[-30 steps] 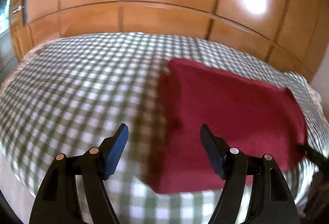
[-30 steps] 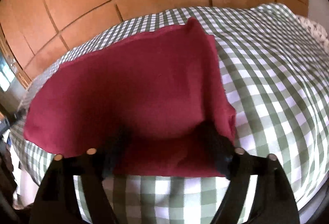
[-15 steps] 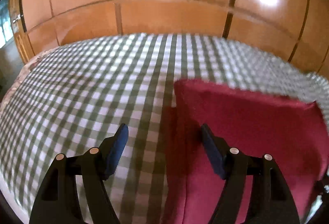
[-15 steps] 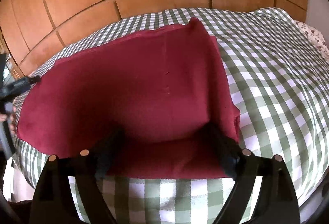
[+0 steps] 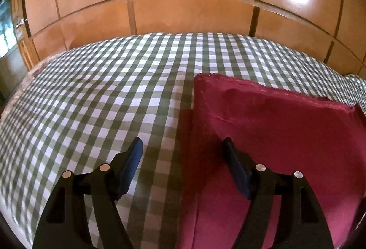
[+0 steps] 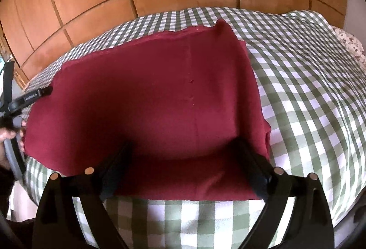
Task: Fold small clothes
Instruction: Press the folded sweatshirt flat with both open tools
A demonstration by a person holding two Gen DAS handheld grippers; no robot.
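The red cloth (image 6: 148, 98) lies folded near the bed's (image 6: 308, 93) front edge. Left tool (image 5: 181, 153) and right tool (image 6: 183, 150) are wide, holding nothing; more folds may remain.

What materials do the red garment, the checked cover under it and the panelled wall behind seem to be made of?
Red garment: probably soft matte knit; it sags and creases.
Checked cover: seemingly woven cotton, matte, gently wrinkled.
Panelled wall: apparently varnished wood; it reflects bright glare.

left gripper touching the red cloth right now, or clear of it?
Cannot tell. In the left wrist view the left gripper is open, one finger over the red cloth, the other over the checked sheet; neither view shows contact or a gap plainly.
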